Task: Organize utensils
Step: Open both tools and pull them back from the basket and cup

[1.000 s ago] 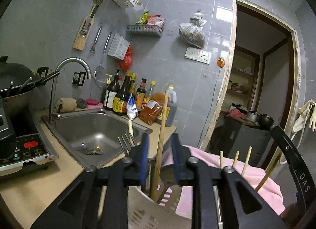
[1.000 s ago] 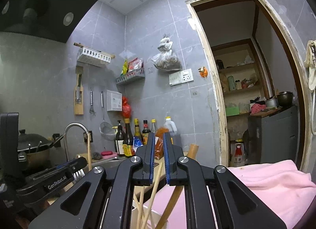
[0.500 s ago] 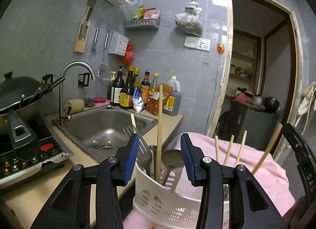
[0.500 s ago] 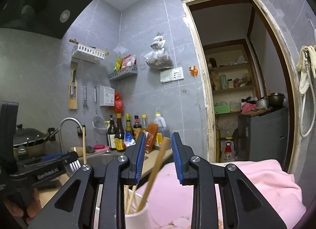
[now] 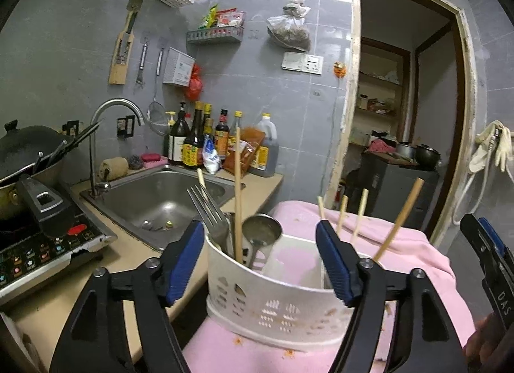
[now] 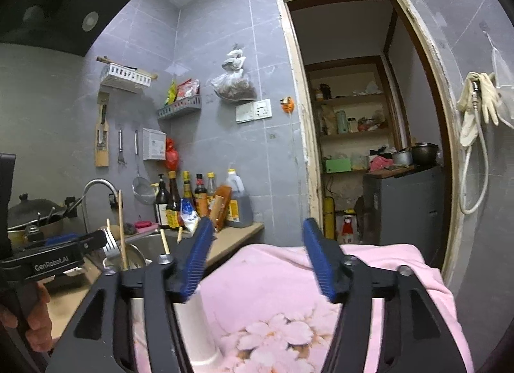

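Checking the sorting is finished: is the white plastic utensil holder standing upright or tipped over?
Upright: the white plastic utensil holder stands on the pink cloth, with its fork and chopsticks pointing up.

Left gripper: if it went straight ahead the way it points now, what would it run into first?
Most likely the white utensil holder, which sits directly ahead of the open left gripper, its jaws having just been opening with nothing pressed between them. The fork and spoon stand inside; exact depth is unclear.

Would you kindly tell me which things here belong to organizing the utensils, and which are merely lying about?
Job:
white utensil holder
fork
ladle
chopsticks

Lying about:
sauce bottles
sink
wok
induction cooker
pink cloth
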`<state>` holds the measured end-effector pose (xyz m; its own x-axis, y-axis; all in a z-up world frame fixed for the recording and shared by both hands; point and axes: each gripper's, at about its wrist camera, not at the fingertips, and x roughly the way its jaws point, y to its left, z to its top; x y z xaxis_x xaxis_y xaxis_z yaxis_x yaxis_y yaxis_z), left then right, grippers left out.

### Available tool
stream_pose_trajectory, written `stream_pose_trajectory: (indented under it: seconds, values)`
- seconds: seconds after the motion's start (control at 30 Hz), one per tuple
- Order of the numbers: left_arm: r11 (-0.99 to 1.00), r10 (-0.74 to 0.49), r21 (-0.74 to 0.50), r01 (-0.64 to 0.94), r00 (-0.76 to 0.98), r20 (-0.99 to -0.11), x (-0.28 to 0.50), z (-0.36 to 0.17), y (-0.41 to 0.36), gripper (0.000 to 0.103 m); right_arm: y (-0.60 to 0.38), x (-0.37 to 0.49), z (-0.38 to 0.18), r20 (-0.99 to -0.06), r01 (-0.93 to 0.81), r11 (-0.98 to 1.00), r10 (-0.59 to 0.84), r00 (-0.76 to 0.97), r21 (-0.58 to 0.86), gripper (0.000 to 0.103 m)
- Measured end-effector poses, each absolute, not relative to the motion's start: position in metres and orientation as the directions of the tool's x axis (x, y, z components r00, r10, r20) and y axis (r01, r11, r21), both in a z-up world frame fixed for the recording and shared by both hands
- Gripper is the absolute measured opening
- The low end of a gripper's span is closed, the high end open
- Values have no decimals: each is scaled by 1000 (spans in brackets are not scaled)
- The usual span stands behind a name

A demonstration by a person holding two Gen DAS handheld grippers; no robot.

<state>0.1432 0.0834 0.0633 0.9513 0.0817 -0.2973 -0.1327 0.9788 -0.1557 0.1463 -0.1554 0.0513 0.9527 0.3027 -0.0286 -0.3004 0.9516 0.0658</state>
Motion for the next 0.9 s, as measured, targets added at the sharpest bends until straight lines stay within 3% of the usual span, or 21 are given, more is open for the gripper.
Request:
stream_pose_trajectory:
  seconds: [0.33, 0.4, 0.9]
  values:
    - [987, -22, -157, -23, 959, -282, 113, 63, 70, 93, -174, 114, 54, -67, -275, 960, 279, 958, 61, 92]
    - [988, -40, -156, -3, 961, -273, 107, 63, 69, 97, -179, 107, 54, -77, -266, 962, 270, 960, 58, 102]
    - [990, -113, -115, 84, 956, -271, 55, 42, 55, 99, -194, 46, 46, -149, -170, 984, 175, 973, 45, 103]
